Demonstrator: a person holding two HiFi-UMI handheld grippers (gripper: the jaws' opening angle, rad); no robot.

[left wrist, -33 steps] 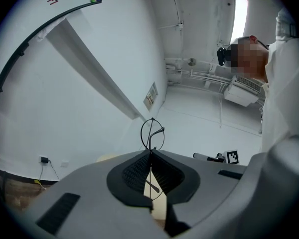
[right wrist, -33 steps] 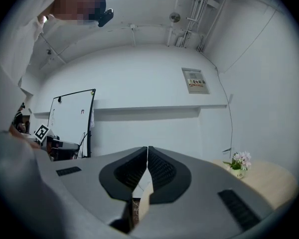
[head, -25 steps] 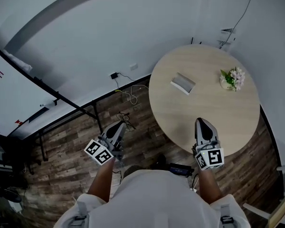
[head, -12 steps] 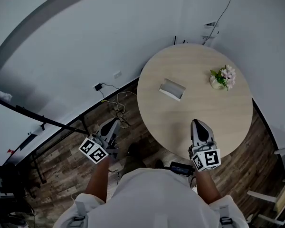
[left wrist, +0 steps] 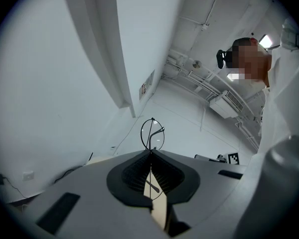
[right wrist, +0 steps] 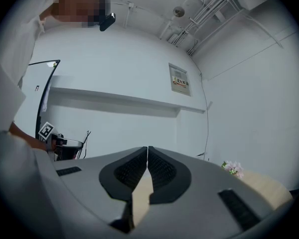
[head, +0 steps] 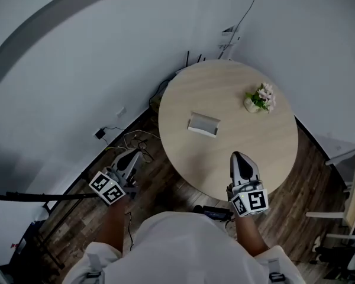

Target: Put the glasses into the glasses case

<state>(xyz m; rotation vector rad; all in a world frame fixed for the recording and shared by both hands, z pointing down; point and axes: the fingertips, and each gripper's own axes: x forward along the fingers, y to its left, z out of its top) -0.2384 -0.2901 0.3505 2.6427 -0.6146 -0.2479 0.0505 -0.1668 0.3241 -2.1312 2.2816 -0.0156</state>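
The grey glasses case lies open on the round wooden table, left of its middle. My left gripper hangs over the floor to the table's left, well short of the case. It is shut on thin wire-rimmed glasses; one round lens sticks up past the closed left gripper tips. My right gripper sits over the table's near edge, to the right of the case. In its own view the right gripper is shut with nothing between the jaws.
A small pot of pink flowers stands at the table's far right. Cables trail along the wooden floor by the white wall. White furniture stands at the right edge, and a black rail crosses at the left.
The head view has swung, so the table and case have slid left and down in the picture. Both grippers keep their places by the body, the left still holding the glasses.
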